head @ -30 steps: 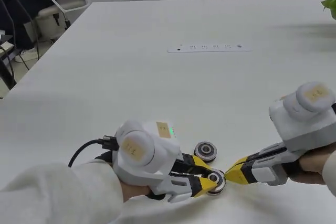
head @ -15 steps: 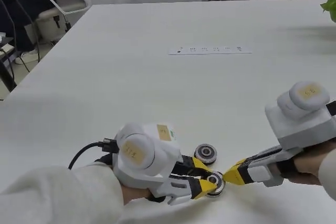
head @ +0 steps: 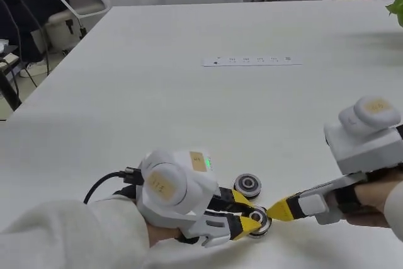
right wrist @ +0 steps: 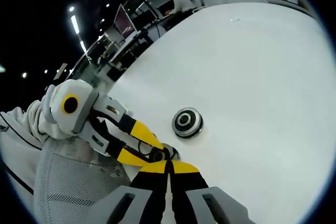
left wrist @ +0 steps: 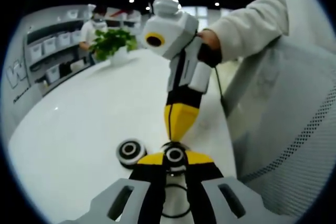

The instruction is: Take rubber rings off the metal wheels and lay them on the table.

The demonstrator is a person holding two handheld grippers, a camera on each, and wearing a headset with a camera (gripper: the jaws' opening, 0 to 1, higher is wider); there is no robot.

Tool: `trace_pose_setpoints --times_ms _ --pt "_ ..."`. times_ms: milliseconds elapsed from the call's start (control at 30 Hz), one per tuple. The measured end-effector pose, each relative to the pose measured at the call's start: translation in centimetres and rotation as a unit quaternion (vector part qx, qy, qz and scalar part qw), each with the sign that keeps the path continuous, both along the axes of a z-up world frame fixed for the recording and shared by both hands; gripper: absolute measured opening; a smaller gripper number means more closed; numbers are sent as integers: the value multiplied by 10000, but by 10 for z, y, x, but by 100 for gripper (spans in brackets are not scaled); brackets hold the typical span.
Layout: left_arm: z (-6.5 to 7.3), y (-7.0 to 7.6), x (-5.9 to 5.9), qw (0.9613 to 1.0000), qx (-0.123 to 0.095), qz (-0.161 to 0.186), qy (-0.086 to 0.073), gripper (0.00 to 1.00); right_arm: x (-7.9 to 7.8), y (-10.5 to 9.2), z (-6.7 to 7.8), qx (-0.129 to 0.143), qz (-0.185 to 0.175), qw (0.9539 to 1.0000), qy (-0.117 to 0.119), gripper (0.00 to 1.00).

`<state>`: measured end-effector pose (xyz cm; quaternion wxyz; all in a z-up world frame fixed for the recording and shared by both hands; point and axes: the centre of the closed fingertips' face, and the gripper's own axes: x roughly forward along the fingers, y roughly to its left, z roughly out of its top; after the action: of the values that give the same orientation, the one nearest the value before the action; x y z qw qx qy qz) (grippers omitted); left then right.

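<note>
In the head view, the left gripper (head: 245, 213) has its jaws clamped on a metal wheel (head: 258, 218) that rests on the table (head: 189, 105), most likely to pin it while the other tool works. Just beyond these jaws lies a second wheel (head: 247, 185) with its dark rubber ring (head: 237, 185) on. The right gripper (head: 272, 211) comes in from the opposite side. Its jaws are pressed together, with the tips at the held wheel's edge as if to peel the rubber. Whether they have caught any cannot be told. The tan stickers (head: 157, 184) on the tools and the marks on a power strip (head: 252, 61) are too small to read.

In the left gripper view, the yellow jaws hold the wheel (left wrist: 175, 156) between them. The other tool's closed tip touches its far edge. The second wheel (left wrist: 131, 151) lies just left of the jaws.

In the right gripper view, the jaws meet with no clear gap. The held wheel (right wrist: 164, 154) sits right at their tips, and the second wheel (right wrist: 187, 121) lies ahead, apart.
</note>
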<state>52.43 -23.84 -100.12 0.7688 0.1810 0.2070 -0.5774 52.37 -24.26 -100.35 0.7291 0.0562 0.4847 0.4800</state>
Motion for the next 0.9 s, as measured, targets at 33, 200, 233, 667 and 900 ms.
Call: trace_pose_setpoints --times_ms 33,200,233,667,900 --pt "0 0 0 10000 -3 0 3 13 -1 1 1 14 6 10000 12 0" --pt "0 0 -1 10000 -6 -9 14 13 -2 3 3 123 -12 9998 126 0" --pt "0 0 -1 10000 -3 -14 11 13 -3 4 4 137 -6 9998 129 0" --pt "0 -1 0 10000 4 26 17 13 -4 19 18 604 -29 9980 165 0" --pt "0 -1 -1 10000 3 44 73 13 -3 14 14 502 -127 9984 216 0"
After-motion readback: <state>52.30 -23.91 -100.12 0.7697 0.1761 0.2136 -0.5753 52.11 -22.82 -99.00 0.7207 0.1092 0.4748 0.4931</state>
